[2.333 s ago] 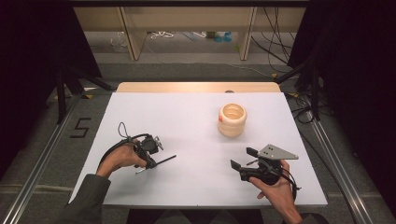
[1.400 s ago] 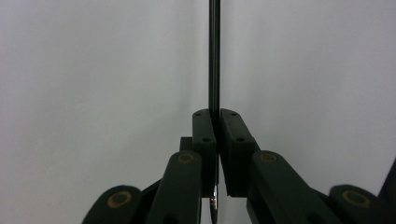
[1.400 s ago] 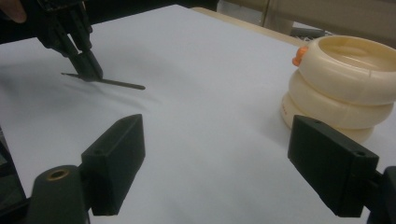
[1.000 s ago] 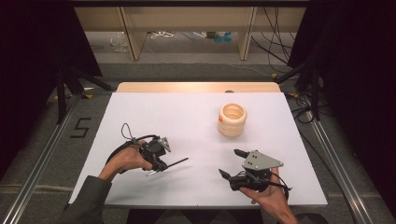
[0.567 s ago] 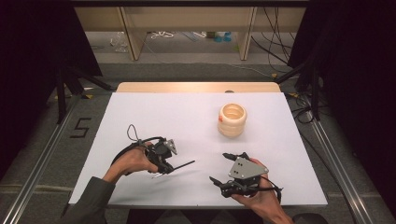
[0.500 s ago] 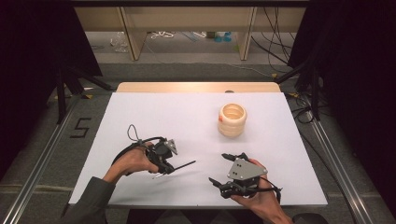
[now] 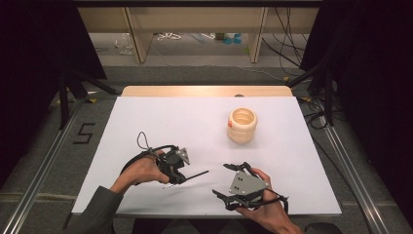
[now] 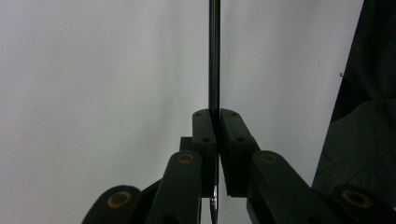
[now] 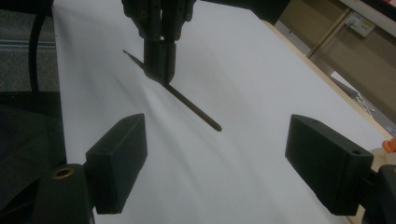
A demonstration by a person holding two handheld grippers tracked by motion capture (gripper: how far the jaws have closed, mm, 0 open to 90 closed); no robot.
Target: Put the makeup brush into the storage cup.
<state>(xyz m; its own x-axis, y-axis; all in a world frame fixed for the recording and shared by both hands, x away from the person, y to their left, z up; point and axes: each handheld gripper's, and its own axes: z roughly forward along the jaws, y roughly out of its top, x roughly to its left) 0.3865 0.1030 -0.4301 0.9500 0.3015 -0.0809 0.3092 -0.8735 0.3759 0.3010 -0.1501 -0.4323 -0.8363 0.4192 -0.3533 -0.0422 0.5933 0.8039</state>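
My left gripper [image 7: 180, 177] is shut on a thin dark rod [image 7: 196, 174] that sticks out to the right, low over the white table [image 7: 146, 122]. In the left gripper view the jaws [image 8: 215, 114] are pressed together around the rod [image 8: 214, 56], which runs straight up the frame. My right gripper [image 7: 221, 181] stands open near the front edge, turned toward the left one. In the right gripper view its jaws [image 9: 224, 142] are spread wide with nothing between them, and the left gripper [image 9: 159, 56] with the rod [image 9: 191, 107] shows a short way ahead.
A beige ribbed pot [image 7: 242, 125] stands on the table at the back right, open at the top. A wooden strip [image 7: 204, 90] borders the far edge. Metal rails [image 7: 341, 161] run along both sides of the table.
Both hands have drawn toward the table's middle front. The right gripper swung left and turned to face the left gripper; the left gripper moved right with the rod still held.
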